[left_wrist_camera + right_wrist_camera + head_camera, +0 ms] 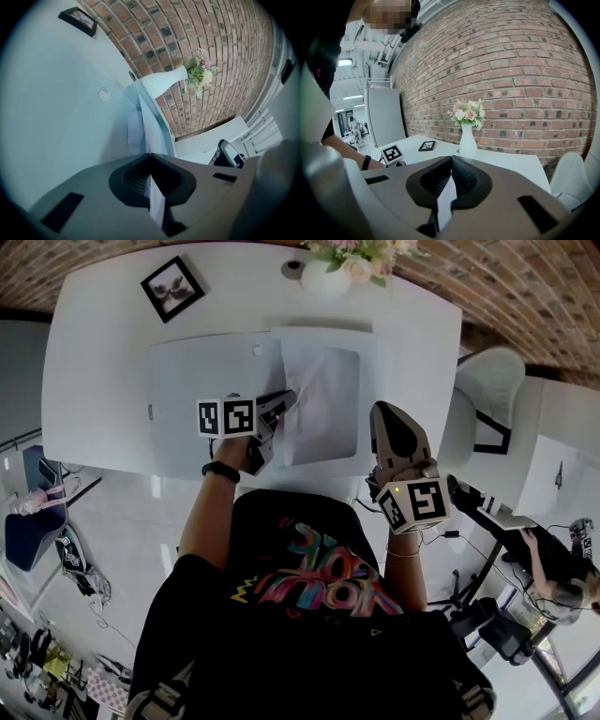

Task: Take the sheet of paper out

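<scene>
A grey folder (187,395) lies open on the white table (103,381). A creased white sheet of paper (323,395) rests on its right half. My left gripper (286,399) reaches over the folder to the sheet's left edge, and its jaws are shut there. In the left gripper view the pale sheet (135,133) and a light blue folder flap (152,117) rise straight from the closed tips of the left gripper (150,154). My right gripper (386,409) hovers right of the folder near the table's front edge. The right gripper (451,158) is shut with nothing in it.
A white vase of flowers (323,277) and a small black picture frame (172,287) stand at the table's far edge. A white chair (487,390) is at the right. A brick wall (511,70) rises behind the table.
</scene>
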A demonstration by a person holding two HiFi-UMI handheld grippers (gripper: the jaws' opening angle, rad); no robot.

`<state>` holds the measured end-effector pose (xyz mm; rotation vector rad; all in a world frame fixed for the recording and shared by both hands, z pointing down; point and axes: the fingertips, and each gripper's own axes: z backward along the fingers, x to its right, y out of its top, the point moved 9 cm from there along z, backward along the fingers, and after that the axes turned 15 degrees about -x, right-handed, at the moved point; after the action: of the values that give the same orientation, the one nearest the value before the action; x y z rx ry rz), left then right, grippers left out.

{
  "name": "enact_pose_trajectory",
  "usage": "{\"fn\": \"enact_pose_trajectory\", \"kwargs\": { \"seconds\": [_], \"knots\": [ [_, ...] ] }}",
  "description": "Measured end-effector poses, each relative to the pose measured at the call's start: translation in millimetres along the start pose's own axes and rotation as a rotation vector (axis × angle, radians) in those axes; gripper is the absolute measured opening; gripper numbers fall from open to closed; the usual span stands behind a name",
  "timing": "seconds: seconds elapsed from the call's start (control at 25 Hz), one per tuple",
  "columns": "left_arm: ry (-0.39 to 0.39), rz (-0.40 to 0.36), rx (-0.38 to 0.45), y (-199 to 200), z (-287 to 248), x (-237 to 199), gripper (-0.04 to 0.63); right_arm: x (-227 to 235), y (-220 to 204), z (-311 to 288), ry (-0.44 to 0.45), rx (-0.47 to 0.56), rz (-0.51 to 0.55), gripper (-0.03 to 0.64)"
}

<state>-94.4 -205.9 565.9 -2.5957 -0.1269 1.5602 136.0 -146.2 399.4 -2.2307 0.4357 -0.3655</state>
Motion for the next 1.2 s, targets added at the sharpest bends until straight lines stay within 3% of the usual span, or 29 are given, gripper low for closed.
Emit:
{"fn": "enact_pose_trajectory", "kwargs": {
  "seconds": [0.6, 1.2],
  "knots": [
    [-0.193, -0.04, 0.135, -14, 37, 36, 0.025, -16, 12, 13, 0.016, 0.05, 0.031, 0.02],
    [-0.19, -0.126, 0.226, -32, 79, 64, 0.025, -39, 25, 29, 0.045, 0.092, 0.079, 0.02]
  ]
}}
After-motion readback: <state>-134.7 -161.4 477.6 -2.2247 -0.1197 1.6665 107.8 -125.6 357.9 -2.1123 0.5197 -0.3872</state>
